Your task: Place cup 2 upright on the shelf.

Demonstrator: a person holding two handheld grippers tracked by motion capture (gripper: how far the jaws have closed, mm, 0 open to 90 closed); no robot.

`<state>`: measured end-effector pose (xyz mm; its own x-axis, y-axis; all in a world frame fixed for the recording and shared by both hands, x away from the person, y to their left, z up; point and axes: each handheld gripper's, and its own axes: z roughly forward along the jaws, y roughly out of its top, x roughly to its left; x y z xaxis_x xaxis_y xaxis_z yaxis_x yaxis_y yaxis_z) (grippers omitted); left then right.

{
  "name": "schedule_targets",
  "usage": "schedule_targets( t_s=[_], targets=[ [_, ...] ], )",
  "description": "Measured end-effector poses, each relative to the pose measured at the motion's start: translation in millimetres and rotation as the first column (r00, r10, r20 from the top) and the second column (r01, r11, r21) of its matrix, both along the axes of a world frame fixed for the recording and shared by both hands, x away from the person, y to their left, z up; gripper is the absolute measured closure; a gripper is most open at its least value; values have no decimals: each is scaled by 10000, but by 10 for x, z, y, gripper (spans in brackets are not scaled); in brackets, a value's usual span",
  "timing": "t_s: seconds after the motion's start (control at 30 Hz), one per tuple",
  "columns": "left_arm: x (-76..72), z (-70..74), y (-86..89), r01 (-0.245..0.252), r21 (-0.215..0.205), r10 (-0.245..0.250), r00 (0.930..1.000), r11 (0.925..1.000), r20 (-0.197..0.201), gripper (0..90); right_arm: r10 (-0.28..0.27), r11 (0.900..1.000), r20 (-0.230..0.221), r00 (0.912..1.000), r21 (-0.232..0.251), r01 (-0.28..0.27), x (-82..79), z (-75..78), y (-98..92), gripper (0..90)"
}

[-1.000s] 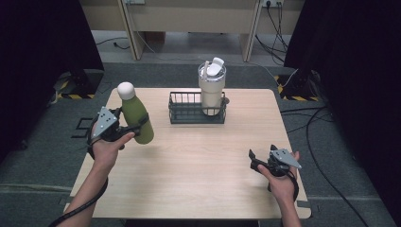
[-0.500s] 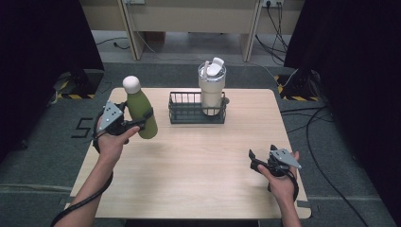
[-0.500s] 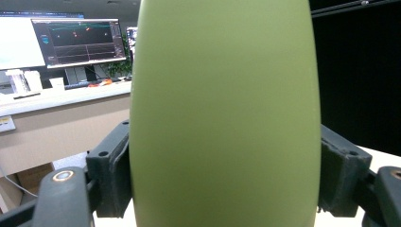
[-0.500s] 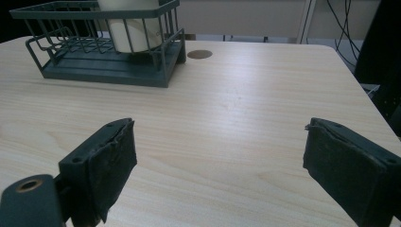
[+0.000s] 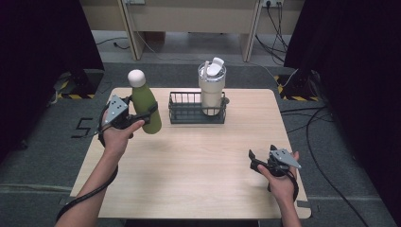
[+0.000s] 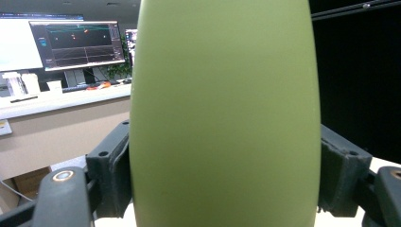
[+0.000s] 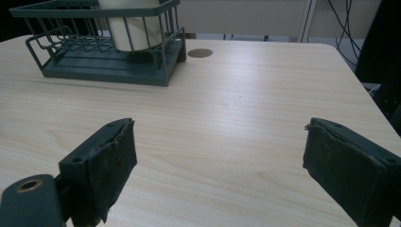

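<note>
A green bottle [image 5: 143, 105] with a white cap is held up off the table, left of the wire basket [image 5: 188, 115]. My left gripper [image 5: 142, 115] is shut on the bottle's body; in the left gripper view the green bottle [image 6: 222, 118] sits squeezed between both pads. A cream tumbler [image 5: 211, 87] with a lid stands in the basket's right end. My right gripper [image 5: 253, 160] rests open near the table's front right, nothing between its pads [image 7: 106, 165]. The basket [image 7: 94, 56] and tumbler [image 7: 132, 23] lie ahead of it.
The wooden table [image 5: 198, 161] has a small round hole [image 7: 199, 53] just right of the basket. Cables run over the floor at the right. A desk with monitors [image 6: 75, 40] stands behind the left gripper.
My left gripper has carried the green bottle up and to the right, closer to the basket. The right gripper has stayed still.
</note>
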<state>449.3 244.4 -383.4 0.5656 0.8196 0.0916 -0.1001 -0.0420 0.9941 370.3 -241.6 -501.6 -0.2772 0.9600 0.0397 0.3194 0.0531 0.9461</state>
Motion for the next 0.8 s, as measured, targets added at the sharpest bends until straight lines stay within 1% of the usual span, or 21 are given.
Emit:
schedule_targets(
  t_s=[0.03,0.2,0.5,0.6,0.67,0.8],
  targets=[
    [8,3,-8,54,-2,-54,10000,10000,5,215,1,10000,-1,10000,0,-1,1,-2,0,105],
    [61,10,-24,-58,-6,58,10000,10000,-35,216,8,10000,-46,10000,58,-8,1,-6,13,106],
    [162,-22,-62,-119,5,119,9997,9999,-235,216,15,10000,-76,10000,71,-15,3,-12,21,106],
    [195,-23,-83,-114,17,115,9996,9999,-247,216,15,10000,-81,10000,60,-15,5,-13,21,106],
    [220,-19,-103,-103,-45,101,9996,9999,-269,216,8,10000,-83,10000,68,-7,5,-13,21,107],
    [262,14,-135,-89,-55,88,9997,9999,-219,216,27,10000,-83,10000,53,-27,4,-17,23,107]
  ],
)
